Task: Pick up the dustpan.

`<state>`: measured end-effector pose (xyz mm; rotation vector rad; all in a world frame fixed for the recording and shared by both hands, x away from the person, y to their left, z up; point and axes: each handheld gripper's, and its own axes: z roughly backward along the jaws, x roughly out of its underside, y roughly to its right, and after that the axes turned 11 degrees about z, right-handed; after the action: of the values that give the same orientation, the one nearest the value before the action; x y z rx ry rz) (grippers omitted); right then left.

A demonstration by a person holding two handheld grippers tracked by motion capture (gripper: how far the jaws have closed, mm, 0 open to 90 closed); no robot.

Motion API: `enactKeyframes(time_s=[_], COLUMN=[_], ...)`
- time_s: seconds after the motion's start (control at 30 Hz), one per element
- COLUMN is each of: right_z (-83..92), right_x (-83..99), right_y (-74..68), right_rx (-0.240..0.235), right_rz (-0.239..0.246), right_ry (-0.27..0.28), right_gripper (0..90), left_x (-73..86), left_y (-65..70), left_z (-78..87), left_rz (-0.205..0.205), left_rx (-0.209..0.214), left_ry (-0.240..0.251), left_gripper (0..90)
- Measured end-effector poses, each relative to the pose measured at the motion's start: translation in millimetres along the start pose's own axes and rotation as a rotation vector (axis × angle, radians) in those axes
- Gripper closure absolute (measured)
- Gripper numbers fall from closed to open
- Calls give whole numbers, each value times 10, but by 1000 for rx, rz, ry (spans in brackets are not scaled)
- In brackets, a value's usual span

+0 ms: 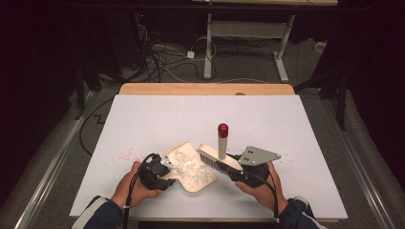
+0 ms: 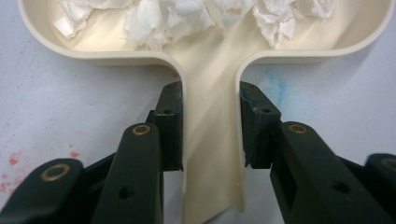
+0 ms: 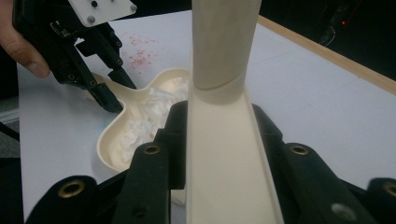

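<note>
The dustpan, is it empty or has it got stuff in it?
Not empty: the dustpan held by the left gripper has torn white paper scraps piled in its tray.

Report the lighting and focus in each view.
High view: the table is lit, the room around it dark. Left gripper view: the dustpan handle is sharp, a bright streak running across it. Right gripper view: the brush looms close and soft-edged.
</note>
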<state>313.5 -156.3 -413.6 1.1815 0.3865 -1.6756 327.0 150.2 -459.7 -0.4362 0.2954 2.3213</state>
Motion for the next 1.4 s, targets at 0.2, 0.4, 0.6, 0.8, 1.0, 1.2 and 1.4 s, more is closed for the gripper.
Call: enactKeyframes(time_s=[0.2, 0.4, 0.6, 0.8, 1.0, 1.2, 1.4], right_z=[177, 299, 386, 224, -27, -167, 0], right_x=[25, 124, 242, 318, 247, 124, 61], right_y=[77, 63, 77, 33, 55, 25, 93], right_rx=[32, 47, 31, -15, -38, -46, -5], right_rz=[-22, -24, -33, -47, -64, -47, -56], right_ry=[9, -61, -124, -152, -95, -46, 45], right_gripper=[673, 673, 673, 674, 674, 674, 673], left_x=[1, 2, -6, -28, -34, -29, -25], left_y=[2, 8, 19, 37, 37, 34, 21], left_z=[0, 1, 1, -6, -9, -11, 7], left_rz=[-1, -4, -8, -16, -13, -14, -18], left_rx=[-2, -5, -7, 4, 9, 11, 11], left_ry=[0, 2, -1, -2, -3, 3, -3], left_gripper=[635, 636, 636, 636, 636, 636, 636])
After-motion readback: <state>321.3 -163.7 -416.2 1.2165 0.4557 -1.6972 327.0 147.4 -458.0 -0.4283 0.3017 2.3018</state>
